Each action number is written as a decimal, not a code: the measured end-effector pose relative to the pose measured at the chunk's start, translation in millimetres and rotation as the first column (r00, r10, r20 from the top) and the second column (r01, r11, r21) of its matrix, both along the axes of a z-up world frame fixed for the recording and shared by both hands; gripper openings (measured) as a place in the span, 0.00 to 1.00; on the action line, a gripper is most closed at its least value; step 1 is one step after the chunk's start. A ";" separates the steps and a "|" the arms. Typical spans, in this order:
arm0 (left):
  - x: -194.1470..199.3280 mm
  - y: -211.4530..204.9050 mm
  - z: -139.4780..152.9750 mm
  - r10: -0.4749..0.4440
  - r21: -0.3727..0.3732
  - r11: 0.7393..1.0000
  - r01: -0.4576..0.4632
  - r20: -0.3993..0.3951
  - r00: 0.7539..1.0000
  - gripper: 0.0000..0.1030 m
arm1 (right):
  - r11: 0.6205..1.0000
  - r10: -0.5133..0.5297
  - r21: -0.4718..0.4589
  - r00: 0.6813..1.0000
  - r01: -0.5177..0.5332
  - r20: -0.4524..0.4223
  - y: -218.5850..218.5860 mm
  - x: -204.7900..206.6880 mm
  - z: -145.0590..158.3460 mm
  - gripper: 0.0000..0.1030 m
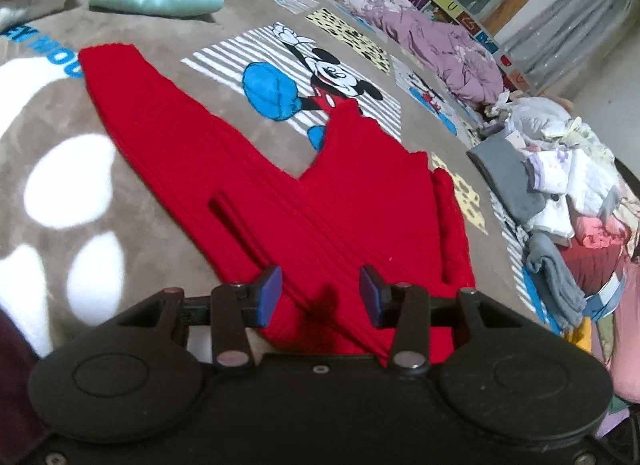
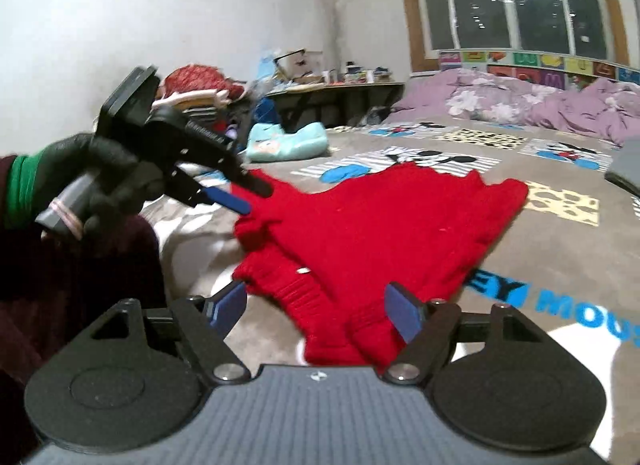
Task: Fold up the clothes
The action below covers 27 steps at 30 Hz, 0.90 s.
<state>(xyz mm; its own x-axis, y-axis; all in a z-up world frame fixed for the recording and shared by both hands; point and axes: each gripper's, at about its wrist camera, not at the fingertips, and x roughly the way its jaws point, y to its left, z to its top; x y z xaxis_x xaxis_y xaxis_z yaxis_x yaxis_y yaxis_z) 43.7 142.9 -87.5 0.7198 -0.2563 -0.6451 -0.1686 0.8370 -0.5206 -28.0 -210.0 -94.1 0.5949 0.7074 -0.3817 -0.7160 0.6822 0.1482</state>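
We see a red sweater spread on the cartoon blanket; left gripper and right gripper hover above it, jaws parted, holding nothing.

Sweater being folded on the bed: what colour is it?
Plain red rib knit sweater, seen best in the left wrist view.
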 end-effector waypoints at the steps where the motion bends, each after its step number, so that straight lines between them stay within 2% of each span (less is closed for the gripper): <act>1: 1.3 -0.6 -1.6 0.003 0.004 1.000 -0.003 -0.005 1.000 0.40 | 1.000 -0.005 -0.003 1.000 0.005 0.003 -0.6 1.3 -0.4 0.73; 5: 5.0 -1.3 -9.2 0.026 0.019 1.000 -0.025 -0.019 0.999 0.40 | 1.000 -0.004 -0.011 1.000 0.004 0.013 1.5 5.7 -0.6 0.73; 8: 6.9 -1.1 -13.1 0.053 0.010 0.999 -0.053 -0.008 0.999 0.37 | 0.999 0.014 -0.041 1.000 -0.013 0.006 9.2 9.4 -5.8 0.73; 10: 8.5 -5.3 -14.4 0.053 0.045 0.998 -0.053 0.000 0.999 0.32 | 0.998 0.029 -0.055 1.000 -0.029 -0.001 13.8 10.8 -9.1 0.73; 13: 9.0 -9.9 -13.8 0.058 0.085 0.995 -0.059 0.017 0.998 0.18 | 0.997 0.046 -0.068 0.999 -0.047 -0.011 19.1 13.0 -12.4 0.73; 14: 8.3 -10.1 -11.3 0.058 0.085 0.995 -0.060 0.033 0.998 0.11 | 0.996 0.047 -0.073 0.999 -0.048 -0.017 19.9 14.3 -13.7 0.74; 16: 6.9 -12.2 -3.2 0.054 0.107 0.992 -0.061 0.070 0.996 0.07 | 0.996 0.044 -0.083 0.999 -0.046 -0.023 21.1 15.6 -15.2 0.74; 19: 5.7 -24.7 12.5 0.000 0.175 0.984 -0.023 0.129 0.992 0.06 | 0.997 0.039 -0.067 0.999 -0.039 -0.006 19.3 15.5 -11.9 0.74; 27: 21.4 -67.0 54.7 -0.144 0.239 0.968 0.080 0.266 0.953 0.05 | 0.998 0.022 -0.065 1.000 -0.023 -0.013 13.8 22.7 -12.8 0.74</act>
<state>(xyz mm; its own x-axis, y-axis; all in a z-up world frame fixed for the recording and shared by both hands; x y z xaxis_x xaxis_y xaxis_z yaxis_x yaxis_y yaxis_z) 65.1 75.9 -32.8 0.8539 -0.2186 -0.4723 0.0581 0.9419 -0.3309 -5.2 -196.3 -106.9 0.5746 0.6935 -0.4346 -0.7295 0.6747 0.1122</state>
